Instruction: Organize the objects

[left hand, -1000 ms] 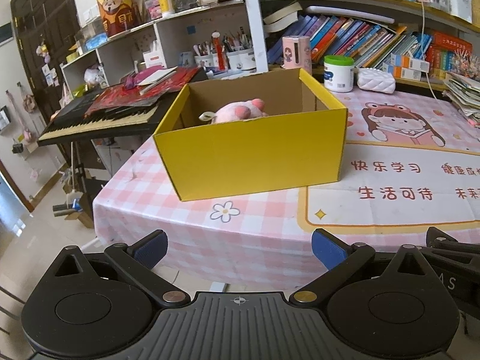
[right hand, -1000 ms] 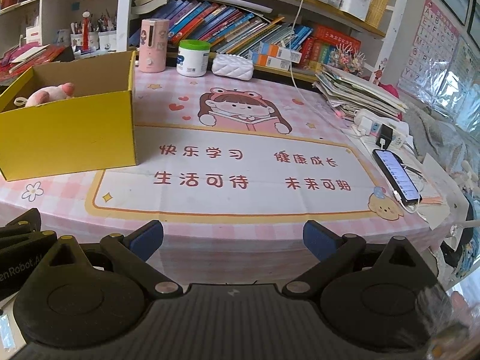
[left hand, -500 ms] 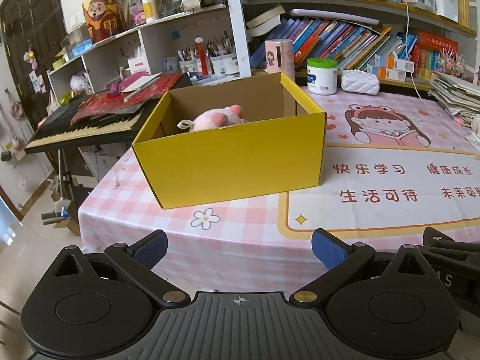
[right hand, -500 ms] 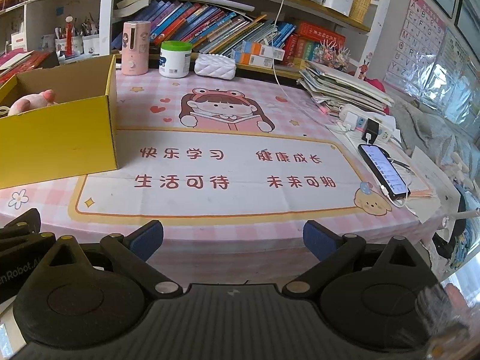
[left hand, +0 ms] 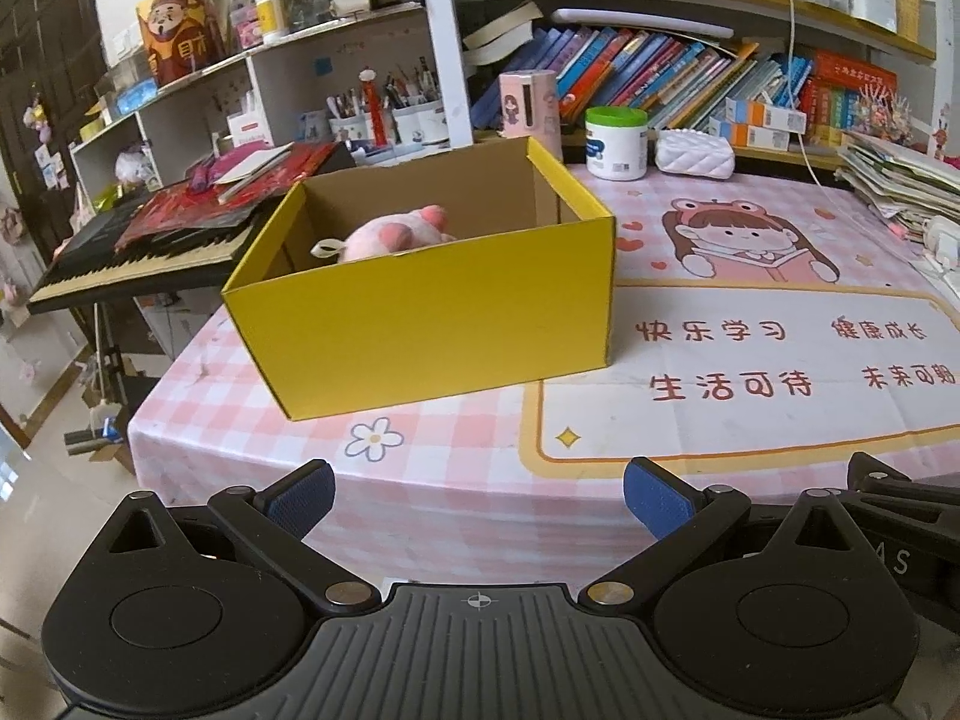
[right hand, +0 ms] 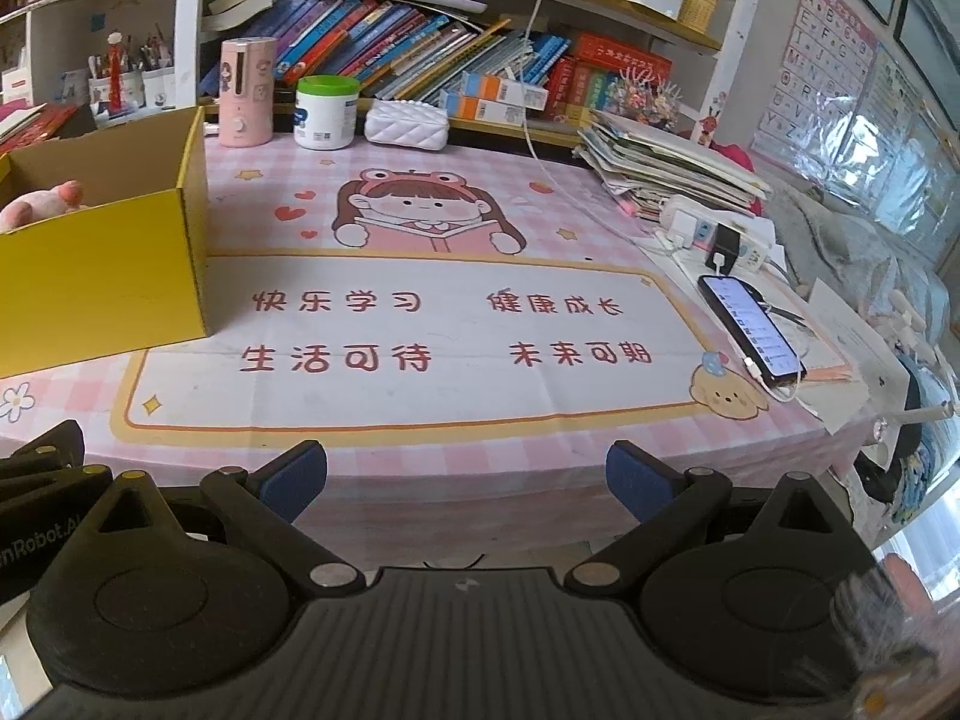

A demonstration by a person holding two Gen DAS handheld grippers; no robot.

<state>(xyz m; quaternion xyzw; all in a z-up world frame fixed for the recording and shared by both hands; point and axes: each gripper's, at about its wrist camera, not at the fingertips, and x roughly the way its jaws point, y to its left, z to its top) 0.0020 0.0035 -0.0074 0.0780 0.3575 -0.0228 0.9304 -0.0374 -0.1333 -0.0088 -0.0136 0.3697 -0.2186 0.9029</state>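
Yellow cardboard box (left hand: 432, 306) already holds the pink plush toy (left hand: 390, 234), so keep both spread, empty grippers, left (left hand: 480, 495) and right (right hand: 465, 474), clear of it.

A phone (right hand: 750, 327) lies near stacked papers (right hand: 666, 165); a green-lidded jar (right hand: 327, 112) stands beside a pink canister (right hand: 246, 93).

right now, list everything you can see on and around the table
box: one, yellow, left part of table
plush toy: one, pink, inside the box
tablecloth: one, pink check, covers table
jar: one, white with green lid, back edge
pink canister: one, left of the jar
quilted pouch: one, white, right of the jar
phone: one, screen lit, right edge, cable plugged in
paper stack: one, back right
keyboard: one, black, beyond the table's left end
books: many, mixed colours, shelf behind
left gripper: fingers open, empty
right gripper: fingers open, empty
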